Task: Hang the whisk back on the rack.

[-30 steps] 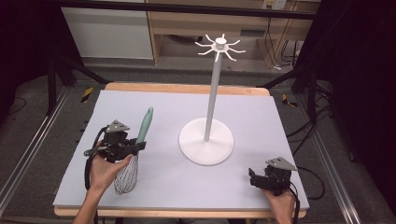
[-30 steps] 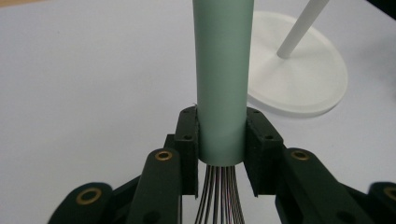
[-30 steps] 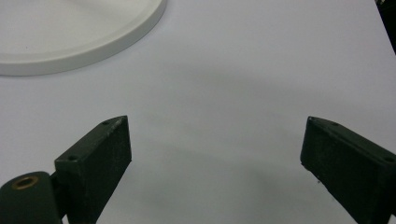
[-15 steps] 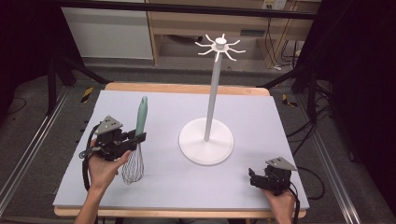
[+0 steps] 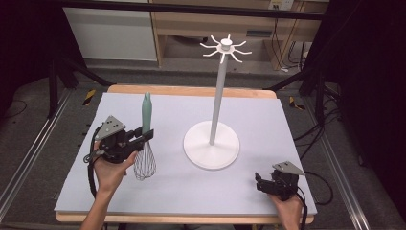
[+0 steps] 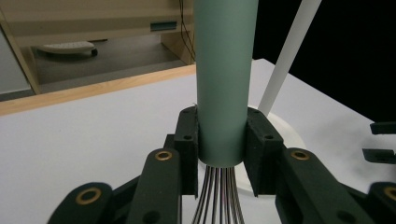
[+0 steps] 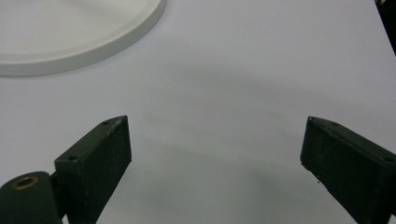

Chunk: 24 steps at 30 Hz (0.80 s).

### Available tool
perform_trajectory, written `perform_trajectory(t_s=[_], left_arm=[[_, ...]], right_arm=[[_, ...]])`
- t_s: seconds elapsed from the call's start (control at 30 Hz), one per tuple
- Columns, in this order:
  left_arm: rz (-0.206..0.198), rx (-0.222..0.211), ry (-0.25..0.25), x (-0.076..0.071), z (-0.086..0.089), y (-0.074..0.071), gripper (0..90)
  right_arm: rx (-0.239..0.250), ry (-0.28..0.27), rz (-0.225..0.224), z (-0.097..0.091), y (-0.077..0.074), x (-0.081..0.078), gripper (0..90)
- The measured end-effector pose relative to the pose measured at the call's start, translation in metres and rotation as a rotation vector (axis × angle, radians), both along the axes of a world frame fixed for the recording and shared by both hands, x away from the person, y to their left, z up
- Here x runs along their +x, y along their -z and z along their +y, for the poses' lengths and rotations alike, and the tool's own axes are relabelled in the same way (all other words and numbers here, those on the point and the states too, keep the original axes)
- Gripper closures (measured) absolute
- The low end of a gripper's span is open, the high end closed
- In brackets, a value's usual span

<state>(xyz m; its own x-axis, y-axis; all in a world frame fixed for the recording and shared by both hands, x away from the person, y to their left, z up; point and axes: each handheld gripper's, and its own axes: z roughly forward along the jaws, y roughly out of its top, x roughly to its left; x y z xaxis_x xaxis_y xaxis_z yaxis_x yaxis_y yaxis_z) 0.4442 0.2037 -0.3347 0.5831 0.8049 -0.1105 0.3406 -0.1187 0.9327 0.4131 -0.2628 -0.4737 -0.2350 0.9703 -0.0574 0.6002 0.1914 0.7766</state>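
A whisk with a pale green handle and wire head stands upright at the table's left, wires down. My left gripper is shut on the lower end of the handle, its pads pressing both sides. A white stand with a round base, a tall pole and hooks at the top rises mid-table, right of the whisk. My right gripper rests near the front right corner, open, with bare table between its jaws. The stand's base lies ahead of it.
The grey-white mat covers a wooden table. Shelving and cables stand behind the far edge. The other gripper's jaws show at the right edge of the left gripper view.
The whisk has swung from tilted right to upright in my left gripper and has been raised a little. The right gripper has stayed still.
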Motion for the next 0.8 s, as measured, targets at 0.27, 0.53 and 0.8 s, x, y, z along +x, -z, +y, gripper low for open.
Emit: perform_trajectory(t_s=[0.27,0.53,0.8], left_arm=[[-0.069,-0.035,0.018,0.001,-0.012,-0.014,68.8],[-0.094,-0.053,0.044,0.005,-0.024,-0.024,68.8],[-0.111,-0.069,0.065,0.008,-0.034,-0.038,68.7]], right_arm=[[-0.001,-0.003,-0.001,0.000,0.000,0.000,9.2],[0.003,-0.001,-0.001,-0.001,0.000,0.000,9.2],[0.003,-0.001,-0.001,-0.001,0.000,0.000,9.2]])
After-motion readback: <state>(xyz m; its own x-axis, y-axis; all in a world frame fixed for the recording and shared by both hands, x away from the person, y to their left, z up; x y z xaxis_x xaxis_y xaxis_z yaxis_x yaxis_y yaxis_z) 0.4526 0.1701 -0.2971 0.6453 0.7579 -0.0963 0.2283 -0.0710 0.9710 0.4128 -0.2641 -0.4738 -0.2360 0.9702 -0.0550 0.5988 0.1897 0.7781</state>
